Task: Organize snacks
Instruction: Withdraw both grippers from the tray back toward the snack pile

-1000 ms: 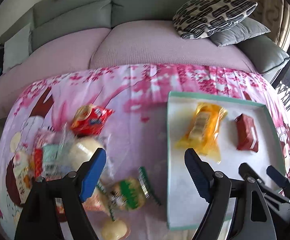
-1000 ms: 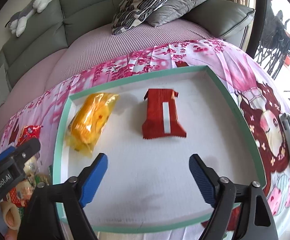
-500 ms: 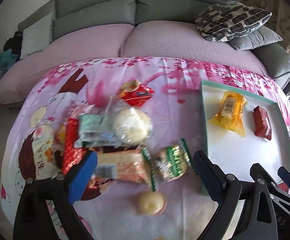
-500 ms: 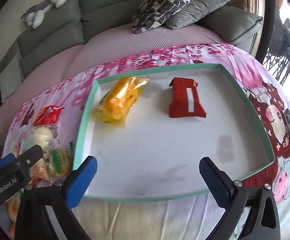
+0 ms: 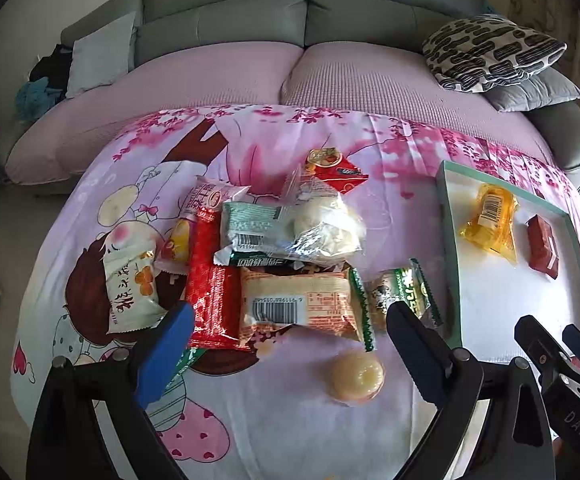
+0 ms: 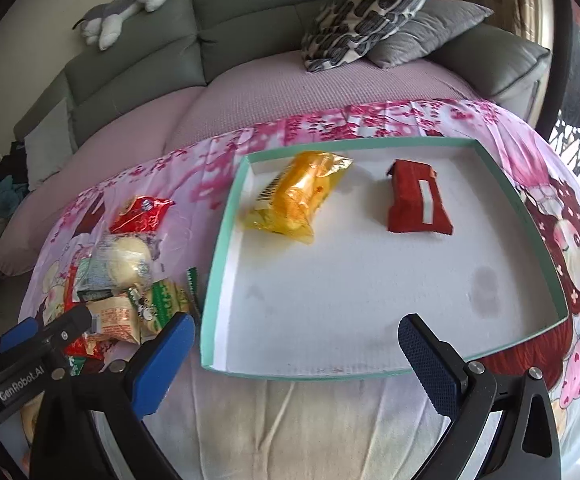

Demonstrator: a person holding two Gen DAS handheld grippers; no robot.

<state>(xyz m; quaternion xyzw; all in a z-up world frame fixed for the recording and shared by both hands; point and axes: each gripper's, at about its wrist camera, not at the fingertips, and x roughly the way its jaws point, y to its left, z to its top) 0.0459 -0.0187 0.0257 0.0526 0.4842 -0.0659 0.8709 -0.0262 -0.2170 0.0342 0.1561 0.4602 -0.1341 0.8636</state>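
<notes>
both sets of jaws have just been opening and stand wide, nothing between them. left gripper (image 5: 290, 328) hovers low in frame over the snack pile (image 5: 274, 256) at centre; right gripper (image 6: 296, 344) hangs over the tray (image 6: 226, 264). the beige packet (image 5: 298, 300) looks light, crinkly, slippery, so i'd pinch across its puffy middle, gently, since the cake inside would squash.

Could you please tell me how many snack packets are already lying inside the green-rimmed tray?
2. The yellow packet lies near the green-rimmed tray's far left corner, and the red packet lies to its right along the far side. The tray floor is fully visible, so none are hidden.
</notes>
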